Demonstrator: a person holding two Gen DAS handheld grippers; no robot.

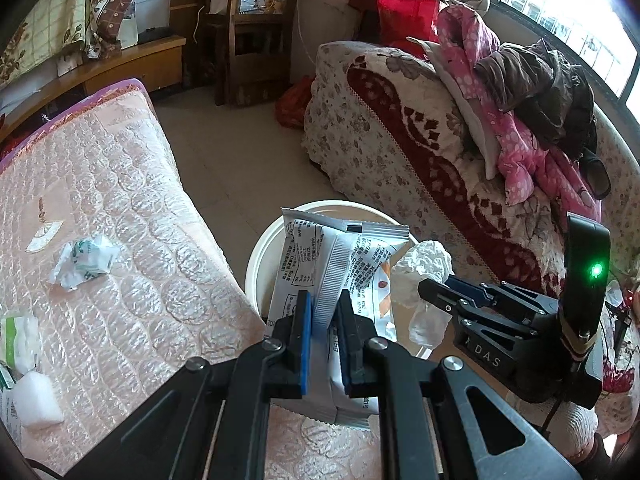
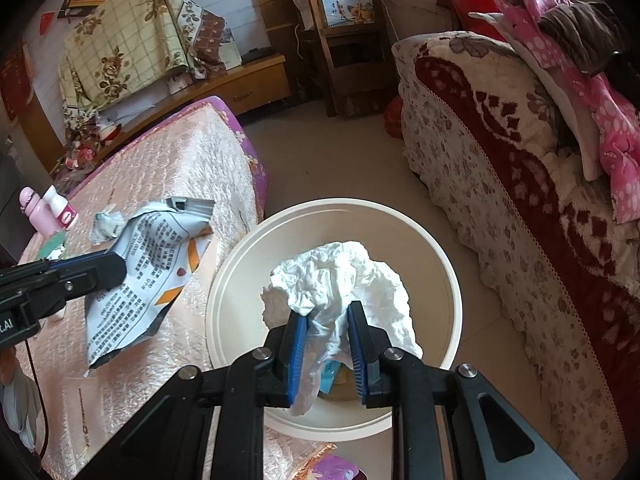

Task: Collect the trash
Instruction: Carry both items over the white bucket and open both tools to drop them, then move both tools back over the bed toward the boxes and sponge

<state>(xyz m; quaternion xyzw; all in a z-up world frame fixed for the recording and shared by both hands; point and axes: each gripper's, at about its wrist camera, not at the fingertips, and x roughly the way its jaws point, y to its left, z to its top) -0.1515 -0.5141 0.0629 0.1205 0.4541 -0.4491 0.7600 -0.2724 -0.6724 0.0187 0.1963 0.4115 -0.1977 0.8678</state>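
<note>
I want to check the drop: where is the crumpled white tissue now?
The crumpled white tissue is clamped in the right gripper, above the open white bin that stands on the floor between bed and sofa.

One white bin (image 2: 448, 268), one printed snack wrapper (image 2: 152, 264), one crumpled white tissue wad (image 2: 340, 276), two small paper scraps (image 1: 86, 262) on the bed, one pink bottle (image 2: 34, 210).

Both angled down, left gripper (image 1: 325, 322) & right gripper (image 2: 328, 334) clamped tight, side by side.
</note>
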